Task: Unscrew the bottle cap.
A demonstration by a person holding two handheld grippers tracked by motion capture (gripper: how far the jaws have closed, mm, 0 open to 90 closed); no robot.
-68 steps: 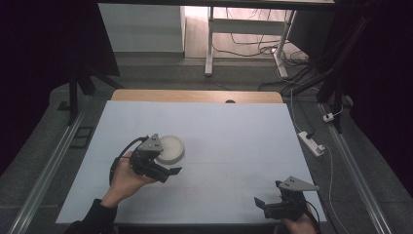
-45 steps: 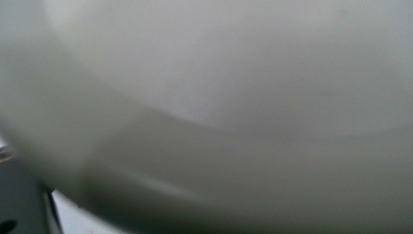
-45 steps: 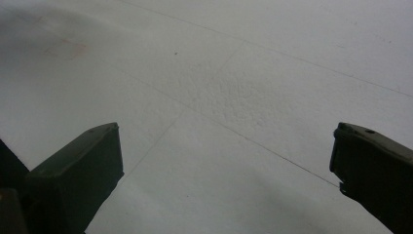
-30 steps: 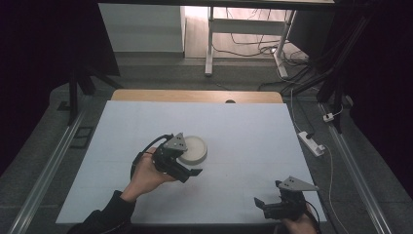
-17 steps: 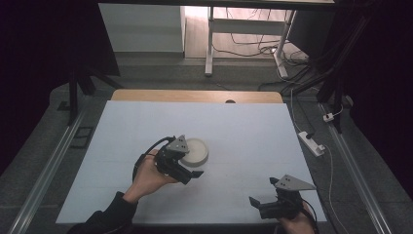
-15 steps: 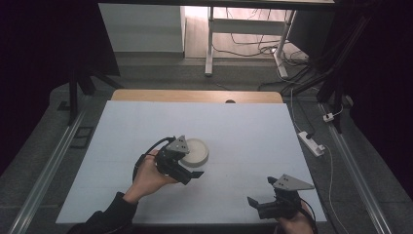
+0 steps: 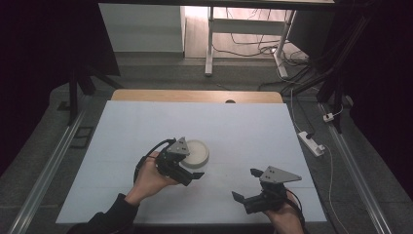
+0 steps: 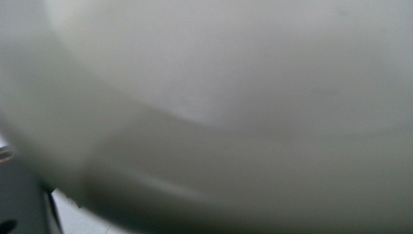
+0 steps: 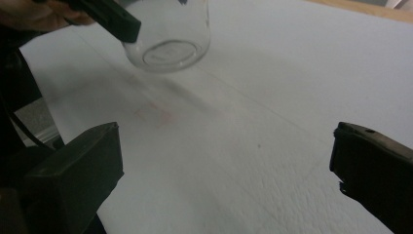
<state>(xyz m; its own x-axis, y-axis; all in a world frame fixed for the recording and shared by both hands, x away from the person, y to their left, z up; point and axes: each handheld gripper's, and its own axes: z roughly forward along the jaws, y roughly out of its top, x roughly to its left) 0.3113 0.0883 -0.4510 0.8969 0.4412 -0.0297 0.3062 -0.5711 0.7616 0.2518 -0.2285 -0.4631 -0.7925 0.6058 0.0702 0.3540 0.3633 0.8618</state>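
A clear glass jar (image 7: 196, 155) with a white top is at the middle of the white-covered table (image 7: 243, 122). My left gripper (image 7: 194, 166) is shut on the jar's side, held in a hand coming from the lower left. In the right gripper view the jar (image 9: 168, 34) hangs just above the sheet with a black jaw across it. In the left gripper view the jar's white surface (image 8: 219, 97) is very close and blurred. My right gripper (image 7: 246, 185) stands open near the front right edge, its jaws (image 9: 226, 146) wide apart with nothing between them.
A wooden strip (image 7: 195, 96) runs along the table's far edge. A white power strip (image 7: 311, 143) lies on the floor to the right. A faint red mark (image 9: 156, 114) shows on the sheet between the right gripper and the jar.
The left gripper has carried the jar to the right, towards the table's middle. The right gripper has shifted slightly left and forward, still open.
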